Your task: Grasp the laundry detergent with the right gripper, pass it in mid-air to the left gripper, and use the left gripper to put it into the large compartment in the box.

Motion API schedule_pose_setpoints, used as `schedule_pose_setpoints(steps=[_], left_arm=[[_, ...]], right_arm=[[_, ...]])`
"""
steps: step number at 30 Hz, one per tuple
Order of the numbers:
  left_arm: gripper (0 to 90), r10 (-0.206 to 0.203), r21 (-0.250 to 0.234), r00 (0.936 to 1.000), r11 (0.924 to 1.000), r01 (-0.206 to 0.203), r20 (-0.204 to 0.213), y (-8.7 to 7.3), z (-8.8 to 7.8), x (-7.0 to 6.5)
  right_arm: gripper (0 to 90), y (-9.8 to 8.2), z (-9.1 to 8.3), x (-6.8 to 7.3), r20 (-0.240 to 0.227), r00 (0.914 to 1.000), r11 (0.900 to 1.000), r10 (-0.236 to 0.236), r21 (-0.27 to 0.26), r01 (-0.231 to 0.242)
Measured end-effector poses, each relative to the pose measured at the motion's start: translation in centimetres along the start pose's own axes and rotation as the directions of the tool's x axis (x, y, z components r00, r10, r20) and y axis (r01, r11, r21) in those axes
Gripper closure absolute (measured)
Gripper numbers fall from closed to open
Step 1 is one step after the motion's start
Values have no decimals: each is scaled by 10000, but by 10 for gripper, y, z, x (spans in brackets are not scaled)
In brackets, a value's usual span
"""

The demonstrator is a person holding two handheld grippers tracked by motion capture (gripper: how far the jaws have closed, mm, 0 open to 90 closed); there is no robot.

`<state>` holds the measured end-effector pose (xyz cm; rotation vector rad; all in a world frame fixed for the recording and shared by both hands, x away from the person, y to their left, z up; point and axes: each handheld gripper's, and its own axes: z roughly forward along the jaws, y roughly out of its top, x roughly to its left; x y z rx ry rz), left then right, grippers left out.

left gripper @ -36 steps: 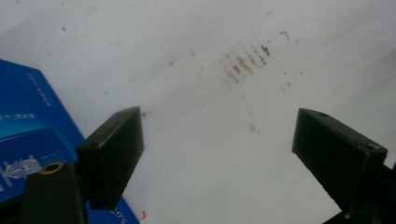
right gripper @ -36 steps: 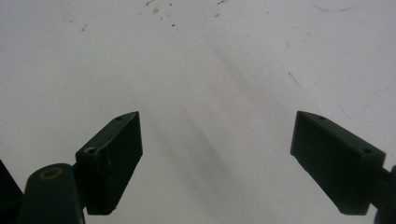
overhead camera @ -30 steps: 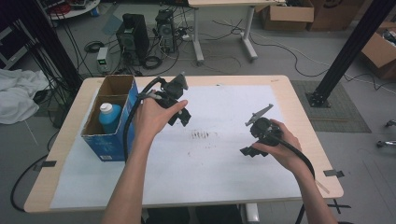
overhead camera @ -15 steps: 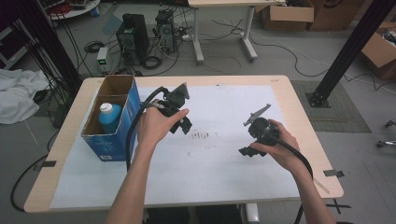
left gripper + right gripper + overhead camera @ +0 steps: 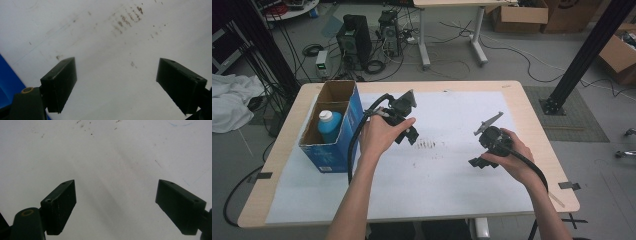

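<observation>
Fingers (image 5: 60,82) of the left gripper (image 5: 408,131) are seen spread wide apart over the white sheet (image 5: 447,170), nothing between them; those of the right gripper (image 5: 481,161) are likewise held apart and empty. At nine o'clock on the desk (image 5: 537,130), a blue box (image 5: 334,150) is seen with a bottle (image 5: 328,125) inside.

Left gripper (image 5: 408,131): jaws wide apart, bare white sheet (image 5: 447,175) beneath and ahead, free passage toward the brown smudges (image 5: 427,144). Obstacle just to its left: open blue carton (image 5: 332,150) (blue bottle (image 5: 329,125) upright inside). Right gripper (image 5: 479,162): jaws spread, nothing between or under them; open sheet lies on every side, well apart from the left gripper.
</observation>
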<state>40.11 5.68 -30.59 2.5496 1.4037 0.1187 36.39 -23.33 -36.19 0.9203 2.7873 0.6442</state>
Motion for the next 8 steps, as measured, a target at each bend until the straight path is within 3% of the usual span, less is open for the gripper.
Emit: schedule_pose_setpoints(steps=[8], left_arm=[[174,40,-93,10000,9999,-40,-31,-1,-2,-2]], right_arm=[[162,-1,1,-1,1,10000,10000,21,-4,-21]])
